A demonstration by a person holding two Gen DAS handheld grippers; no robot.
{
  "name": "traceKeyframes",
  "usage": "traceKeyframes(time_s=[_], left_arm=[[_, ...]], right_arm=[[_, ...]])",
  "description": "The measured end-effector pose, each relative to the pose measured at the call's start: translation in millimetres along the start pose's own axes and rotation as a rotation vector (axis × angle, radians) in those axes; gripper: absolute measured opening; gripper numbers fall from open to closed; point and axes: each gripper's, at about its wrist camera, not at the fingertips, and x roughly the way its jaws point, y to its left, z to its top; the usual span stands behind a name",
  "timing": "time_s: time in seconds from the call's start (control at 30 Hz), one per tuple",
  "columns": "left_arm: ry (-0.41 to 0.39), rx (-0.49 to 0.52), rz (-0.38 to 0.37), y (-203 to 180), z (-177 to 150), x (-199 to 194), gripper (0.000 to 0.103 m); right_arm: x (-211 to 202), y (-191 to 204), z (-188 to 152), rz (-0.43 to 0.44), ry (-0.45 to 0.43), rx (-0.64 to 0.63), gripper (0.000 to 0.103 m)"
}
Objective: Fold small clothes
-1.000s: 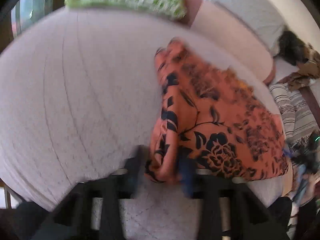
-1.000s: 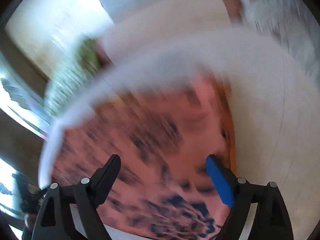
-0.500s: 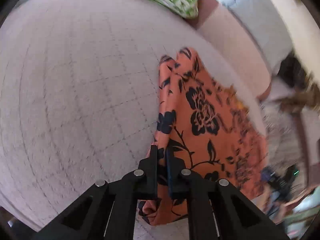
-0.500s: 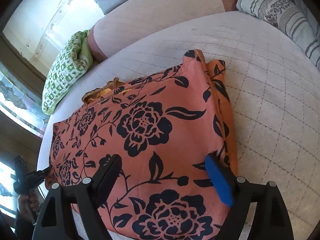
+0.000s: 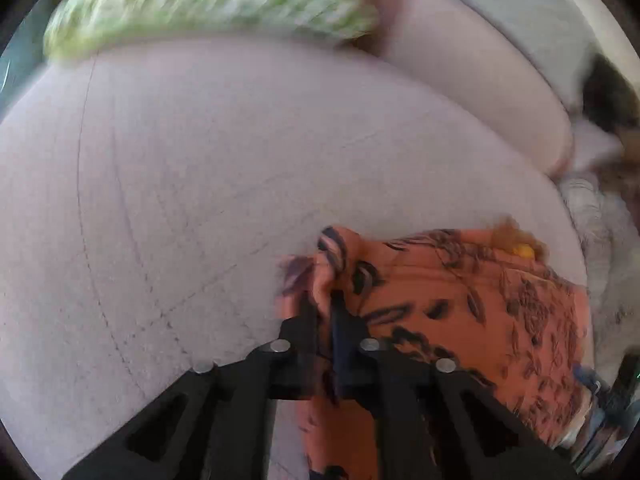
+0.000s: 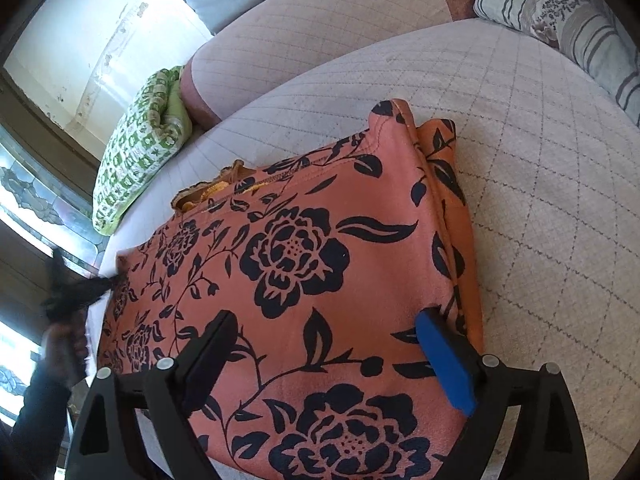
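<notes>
An orange garment with black flowers (image 6: 304,264) lies spread on a pale quilted cushion (image 6: 540,184). In the left wrist view the garment (image 5: 460,304) sits at the lower right, and my left gripper (image 5: 320,304) is shut on its bunched corner; the view is blurred. In the right wrist view my right gripper (image 6: 324,332) is open, its fingers spread just above the garment's near part, one blue pad (image 6: 448,364) by the folded right edge. My left gripper (image 6: 72,292) shows as a dark blur at the garment's far left corner.
A green and white patterned pillow (image 6: 136,148) lies at the cushion's far edge by the backrest (image 6: 320,28). A striped pillow (image 6: 560,20) lies at the far right. A window with patterned glass (image 6: 32,196) is on the left.
My left gripper, shut on the garment's corner, has lifted and pulled it; the left view has swung and blurred. The right gripper has stayed open over the garment.
</notes>
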Motion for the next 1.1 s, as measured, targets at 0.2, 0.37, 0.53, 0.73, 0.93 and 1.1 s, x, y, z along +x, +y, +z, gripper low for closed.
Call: traceKeyframes(time_s=[0.2,0.37,0.53,0.73,0.93,1.1], left_arm=[[-0.029,-0.215,-0.139,34.9,-6.1,-14.9,0.009],[-0.129,0.068,0.038,-6.1,-15.0,-53.8,0.025],[-0.043,0.109,0.152,5.1,-14.9,-23.3,0.030],[-0.180,0.215,0.133,-26.5,-33.7,-81.8,0.034],[-0.162,0.297,0.093,-63.3,-58.7,-60.7,0.047],[-0.125,0.226,0.118,-53.5,-66.2,-54.3,0.050]], right_arm=[[1.4,-1.3,2.0,0.017,0.013,0.004,0.095],[-16.3,-4.3,14.0,0.089,0.004,0.114,0.095],[-22.2,-17.6,42.8,0.241,-0.061,0.207,0.095],[-8.4,-36.6,71.6,0.222,-0.014,0.310,0.091],[26.5,-28.4,117.6,0.203,-0.010,0.203,0.091],[18.5,-82.6,101.8,0.315,-0.126,0.529,0.088]])
